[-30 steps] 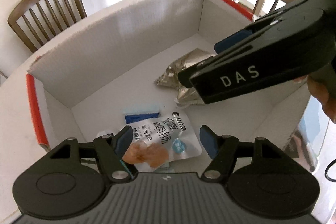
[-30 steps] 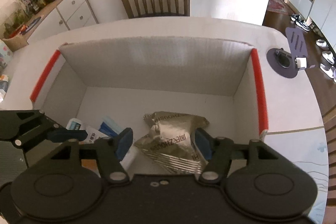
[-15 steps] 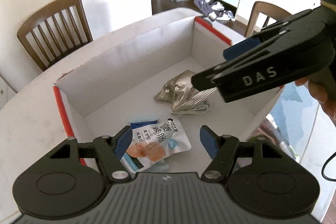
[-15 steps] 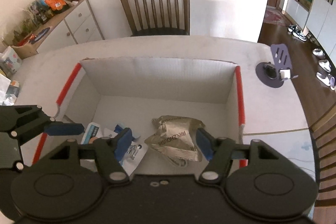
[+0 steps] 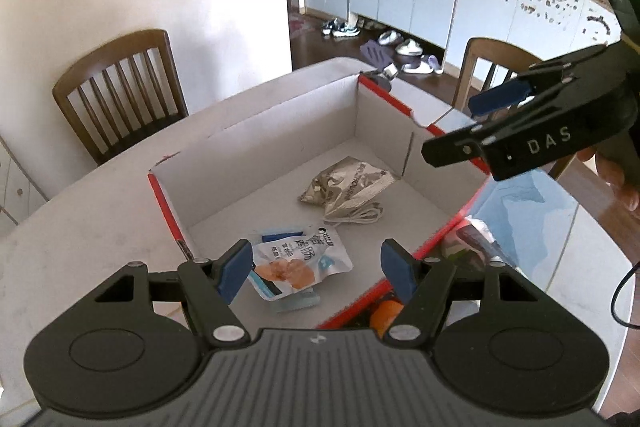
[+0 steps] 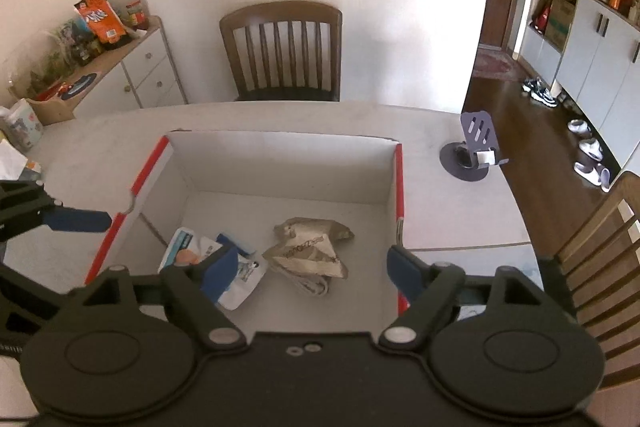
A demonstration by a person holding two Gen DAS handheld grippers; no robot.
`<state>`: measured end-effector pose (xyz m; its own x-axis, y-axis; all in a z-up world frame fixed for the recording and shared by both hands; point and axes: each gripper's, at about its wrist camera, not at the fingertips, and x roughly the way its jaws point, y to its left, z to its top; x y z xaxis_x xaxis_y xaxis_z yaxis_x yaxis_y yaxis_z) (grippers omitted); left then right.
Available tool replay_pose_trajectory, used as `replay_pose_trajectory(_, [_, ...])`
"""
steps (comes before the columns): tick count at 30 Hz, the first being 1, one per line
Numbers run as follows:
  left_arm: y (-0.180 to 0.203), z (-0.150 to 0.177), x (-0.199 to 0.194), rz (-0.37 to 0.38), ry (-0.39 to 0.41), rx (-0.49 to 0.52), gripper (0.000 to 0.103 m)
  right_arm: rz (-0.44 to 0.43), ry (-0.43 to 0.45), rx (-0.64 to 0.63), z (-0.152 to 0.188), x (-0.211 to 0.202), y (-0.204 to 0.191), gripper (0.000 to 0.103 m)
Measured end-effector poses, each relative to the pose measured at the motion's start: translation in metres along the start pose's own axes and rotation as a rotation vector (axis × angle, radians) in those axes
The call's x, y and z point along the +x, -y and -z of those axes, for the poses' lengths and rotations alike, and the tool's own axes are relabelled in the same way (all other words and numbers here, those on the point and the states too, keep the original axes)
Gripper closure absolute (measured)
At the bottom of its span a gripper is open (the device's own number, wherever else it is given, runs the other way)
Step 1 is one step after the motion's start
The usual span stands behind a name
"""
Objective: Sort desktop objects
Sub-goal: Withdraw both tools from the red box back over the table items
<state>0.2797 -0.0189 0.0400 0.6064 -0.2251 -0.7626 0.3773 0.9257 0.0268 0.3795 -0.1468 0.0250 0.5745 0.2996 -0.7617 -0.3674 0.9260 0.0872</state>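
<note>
A white cardboard box (image 5: 280,131) with red-edged flaps stands on the table; it also shows in the right wrist view (image 6: 280,163). Inside lie a white snack pouch (image 5: 302,261) with an orange picture, a crumpled gold-brown packet (image 5: 348,183) and a coiled white cable (image 5: 360,215). The pouch (image 6: 188,251) and packet (image 6: 312,251) show in the right wrist view too. My left gripper (image 5: 316,267) is open and empty, high above the box's near side. My right gripper (image 6: 308,267) is open and empty above the box; it also shows in the left wrist view (image 5: 460,127).
Outside the box's near right wall lie an orange object (image 5: 386,311) and a wrapped item (image 5: 472,239) on a blue mat. A grey phone stand (image 6: 472,151) sits on the table at the right. Wooden chairs (image 6: 282,51) stand around the table. A sideboard (image 6: 132,71) holds snacks.
Both grippers have risen and pulled back from the box, which looks smaller now. Both stay open and empty. The objects in the box have not moved.
</note>
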Motion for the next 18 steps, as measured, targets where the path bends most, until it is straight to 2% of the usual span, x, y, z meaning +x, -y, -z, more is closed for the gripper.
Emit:
replay_pose_trajectory(3, [0.001,0.006,-0.011,0.009,0.016,0.000,0.032,-0.012,0.020,-0.010,0.007,-0.012,-0.005,0.018])
replay_pose_trajectory(5, [0.002,0.009,-0.018,0.008,0.026,0.000,0.027,-0.016,0.036,-0.023,0.013,-0.019,-0.009,0.016])
replay_pose_trajectory(11, [0.000,0.025,-0.040,0.020,0.044,-0.007,0.025,0.006,0.068,-0.060,0.031,-0.036,-0.019,0.014])
replay_pose_trajectory(18, [-0.013,0.048,-0.063,0.016,0.062,-0.059,0.020,0.035,0.076,-0.023,0.051,-0.050,-0.021,0.013])
